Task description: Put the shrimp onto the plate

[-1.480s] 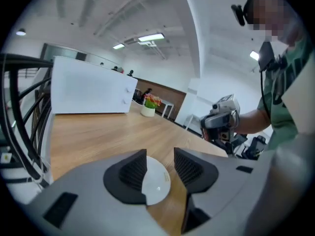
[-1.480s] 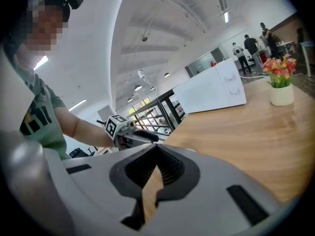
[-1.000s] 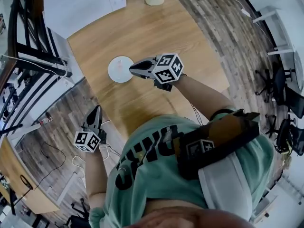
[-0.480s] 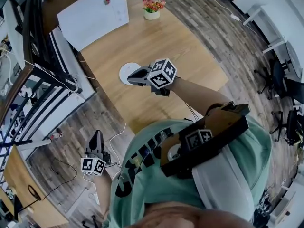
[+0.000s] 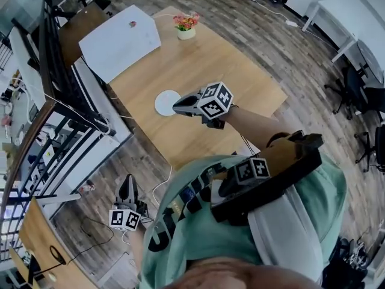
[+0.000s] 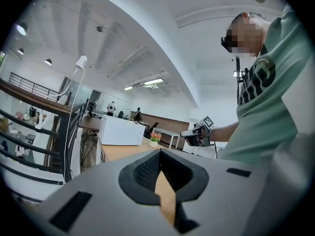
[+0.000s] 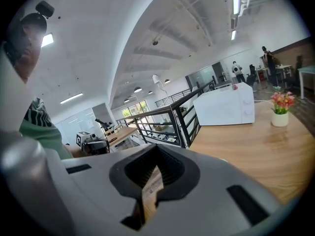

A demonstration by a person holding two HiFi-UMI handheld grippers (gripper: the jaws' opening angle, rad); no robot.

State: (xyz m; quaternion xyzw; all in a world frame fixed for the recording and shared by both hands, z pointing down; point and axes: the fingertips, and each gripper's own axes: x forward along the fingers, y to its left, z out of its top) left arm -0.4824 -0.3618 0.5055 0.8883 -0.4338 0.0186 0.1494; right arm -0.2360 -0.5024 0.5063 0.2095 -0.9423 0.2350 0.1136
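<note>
Plate (image 5: 166,103) sits near table (image 5: 240,83) edge, right gripper (image 5: 178,106) seemingly just beside.

1. I see a mint-green, short-sleeved T-shirt (image 5: 198,245) with bold black lettering at the lower centre of the frame.
2. Across it sits a black-and-brown chest harness (image 5: 289,161) bearing a square black-and-white marker (image 5: 252,168).
3. The left hand-held gripper (image 5: 126,179) and right hand-held gripper (image 5: 175,106) are dark, and each is capped by a marker cube.
</note>
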